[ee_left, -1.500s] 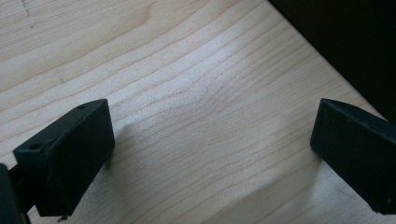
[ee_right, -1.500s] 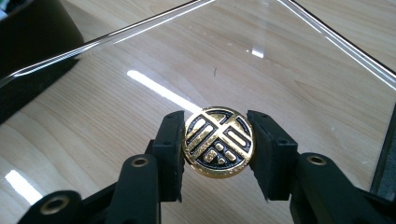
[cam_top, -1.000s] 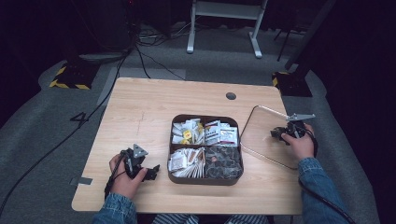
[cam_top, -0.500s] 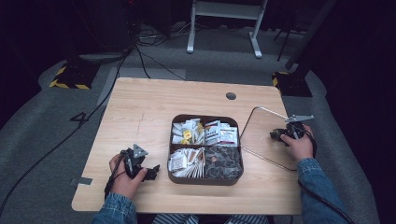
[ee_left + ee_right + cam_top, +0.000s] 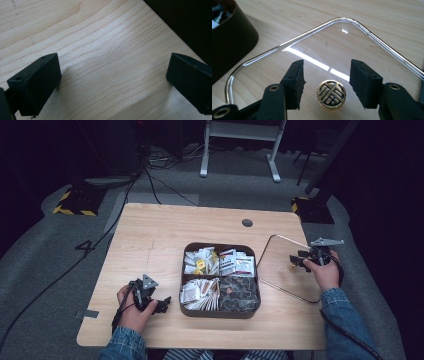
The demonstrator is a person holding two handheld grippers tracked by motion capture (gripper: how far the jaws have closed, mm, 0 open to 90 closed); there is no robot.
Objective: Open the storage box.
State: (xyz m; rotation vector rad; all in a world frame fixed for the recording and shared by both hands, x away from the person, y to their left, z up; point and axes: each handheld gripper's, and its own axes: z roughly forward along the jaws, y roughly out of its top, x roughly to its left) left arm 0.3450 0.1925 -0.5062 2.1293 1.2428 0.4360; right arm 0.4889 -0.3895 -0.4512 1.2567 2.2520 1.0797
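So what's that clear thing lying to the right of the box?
It looks like a clear lid, glass or plastic, square with rounded corners and a thickened rim. It lies flat on the wooden table, beside the dark box. A round gold knob with a dark pattern sits at its middle. The right tool has just been opening; its pads flank the knob without touching.

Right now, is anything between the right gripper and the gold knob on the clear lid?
Nothing visible. The right gripper is open, with the gold knob between its jaws, untouched by either. The clear lid lies flat on the table.
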